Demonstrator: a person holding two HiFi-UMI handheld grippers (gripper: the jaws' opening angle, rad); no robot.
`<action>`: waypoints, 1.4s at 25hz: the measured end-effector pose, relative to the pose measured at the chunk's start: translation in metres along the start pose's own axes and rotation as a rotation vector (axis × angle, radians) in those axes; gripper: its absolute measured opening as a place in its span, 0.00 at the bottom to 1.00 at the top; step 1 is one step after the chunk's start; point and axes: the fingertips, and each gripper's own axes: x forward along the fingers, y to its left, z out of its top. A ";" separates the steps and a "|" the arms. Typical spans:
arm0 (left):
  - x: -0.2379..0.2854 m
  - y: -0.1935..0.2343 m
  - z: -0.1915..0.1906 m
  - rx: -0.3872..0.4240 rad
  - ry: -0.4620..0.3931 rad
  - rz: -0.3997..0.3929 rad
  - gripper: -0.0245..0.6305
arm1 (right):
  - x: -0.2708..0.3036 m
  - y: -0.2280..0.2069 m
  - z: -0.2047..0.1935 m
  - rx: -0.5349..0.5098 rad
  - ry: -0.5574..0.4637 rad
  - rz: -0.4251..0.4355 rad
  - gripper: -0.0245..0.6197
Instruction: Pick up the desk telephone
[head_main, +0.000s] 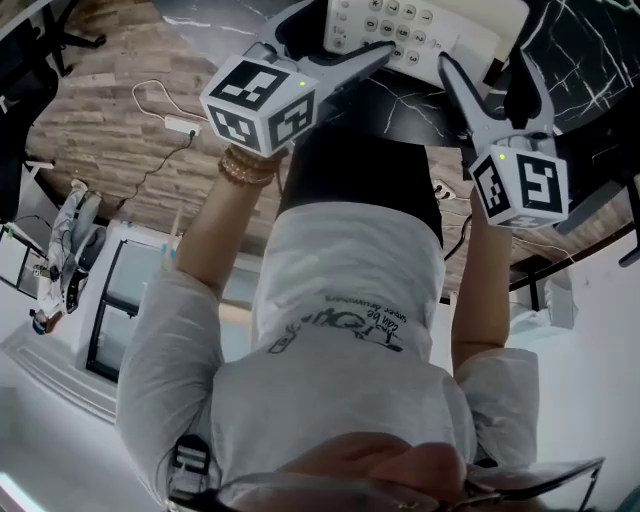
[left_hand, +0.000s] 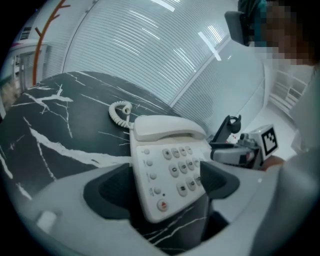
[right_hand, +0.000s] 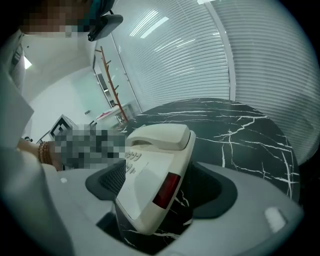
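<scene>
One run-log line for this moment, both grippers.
stage: pre-grasp | left gripper: open, astride desk telephone | right gripper: open, astride it | telephone on marble table, handset cradled

Black marble table (left_hand: 55, 125) bare and open left of and behind the phone (left_hand: 160, 150), apart from a coiled cord (left_hand: 120, 112) lying just behind the handset's left end. One near corner of phone between the spread pads of left gripper (left_hand: 160, 182), with little slack either side. Other corner likewise between the spread pads of right gripper (right_hand: 160, 187). Near side crowded by both grippers, close together. Bare tabletop right of phone out to the curved edge; slatted blinds (right_hand: 200, 55) beyond.
</scene>
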 end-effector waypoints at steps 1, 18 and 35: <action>0.001 0.000 0.000 0.004 0.002 -0.001 0.71 | 0.003 0.000 -0.003 0.006 0.006 0.003 0.68; 0.004 0.008 -0.004 0.055 0.032 0.084 0.54 | 0.014 0.005 -0.020 0.062 0.033 0.027 0.62; -0.032 -0.031 0.044 0.115 0.007 0.119 0.54 | -0.026 0.021 0.031 0.069 -0.013 0.018 0.61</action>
